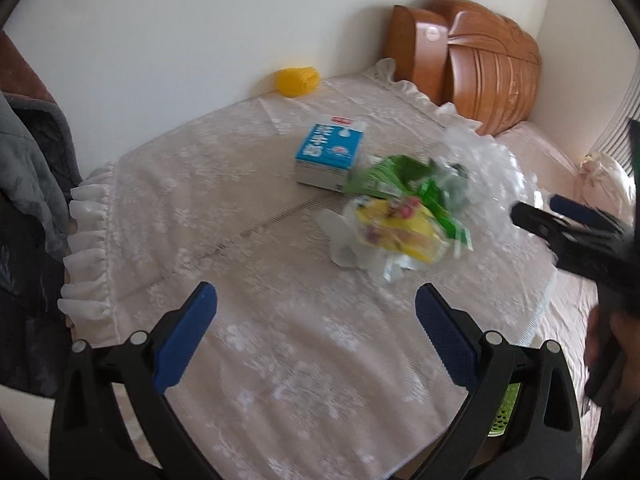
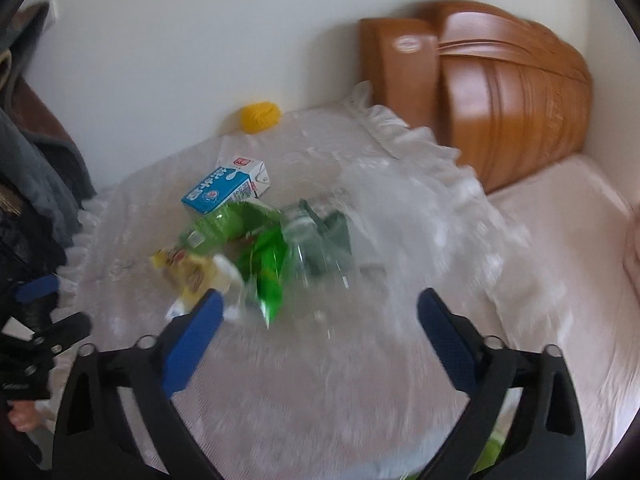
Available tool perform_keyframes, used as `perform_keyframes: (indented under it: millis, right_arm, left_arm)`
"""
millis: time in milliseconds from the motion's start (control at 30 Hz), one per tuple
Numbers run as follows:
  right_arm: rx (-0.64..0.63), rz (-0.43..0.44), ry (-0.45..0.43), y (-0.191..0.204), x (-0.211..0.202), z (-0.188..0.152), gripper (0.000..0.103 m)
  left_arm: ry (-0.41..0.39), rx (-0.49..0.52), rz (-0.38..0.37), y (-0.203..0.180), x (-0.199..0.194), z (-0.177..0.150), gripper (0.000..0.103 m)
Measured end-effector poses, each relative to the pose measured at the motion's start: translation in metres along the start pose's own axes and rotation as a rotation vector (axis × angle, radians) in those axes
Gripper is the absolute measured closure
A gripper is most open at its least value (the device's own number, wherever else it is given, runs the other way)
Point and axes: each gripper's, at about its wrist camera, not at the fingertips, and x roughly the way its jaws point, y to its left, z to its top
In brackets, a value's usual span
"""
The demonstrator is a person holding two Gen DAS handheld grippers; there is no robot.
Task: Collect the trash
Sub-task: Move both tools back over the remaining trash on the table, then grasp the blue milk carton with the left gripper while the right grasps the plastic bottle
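Left tongs [image 1: 316,304] agape, right tongs [image 2: 320,308] agape, angled down over trash pile [image 1: 400,216]

A plain white wall [image 1: 180,40] stands ahead of the gripper. Below it, a table draped in a white lace cloth [image 1: 240,280] with a frilled edge. Ahead to the right, a carved wooden headboard [image 1: 492,68] meets a bed in pale pink bedding [image 2: 560,240]. Soft daylight.

right claw [image 2: 318,312]: agape, empty | wrappers [image 2: 264,264], milk carton [image 2: 224,190]: tablecloth [image 2: 280,380]
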Motion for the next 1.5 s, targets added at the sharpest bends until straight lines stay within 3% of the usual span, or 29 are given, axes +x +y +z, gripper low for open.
perform_keyframes:
  millis: [167,433,833,1033,1200,1500]
  right_arm:
    - [-0.095,-0.031,0.112,0.009,0.055,0.021,0.025]
    - [-0.032,-0.012,0.197,-0.003,0.085,0.012,0.026]
    - [0.035,0.041,0.209,-0.011,0.086,0.009,0.029]
    - [0.093,0.069,0.204,-0.015,0.082,0.007,0.029]
    - [0.141,0.067,0.174,-0.018,0.066,0.004,0.029]
    - [0.265,0.058,0.134,-0.025,0.037,-0.011,0.032]
  left_arm:
    - [0.012,-0.032,-0.002,0.018,0.013,0.010,0.008]
    - [0.035,-0.073,-0.005,0.033,0.033,0.021,0.008]
    - [0.037,-0.048,-0.024,0.023,0.049,0.046,0.008]
    - [0.039,0.013,-0.052,0.011,0.062,0.067,0.008]
    - [0.066,0.087,-0.069,0.006,0.093,0.103,0.008]
    - [0.227,0.205,-0.107,-0.008,0.183,0.154,0.008]
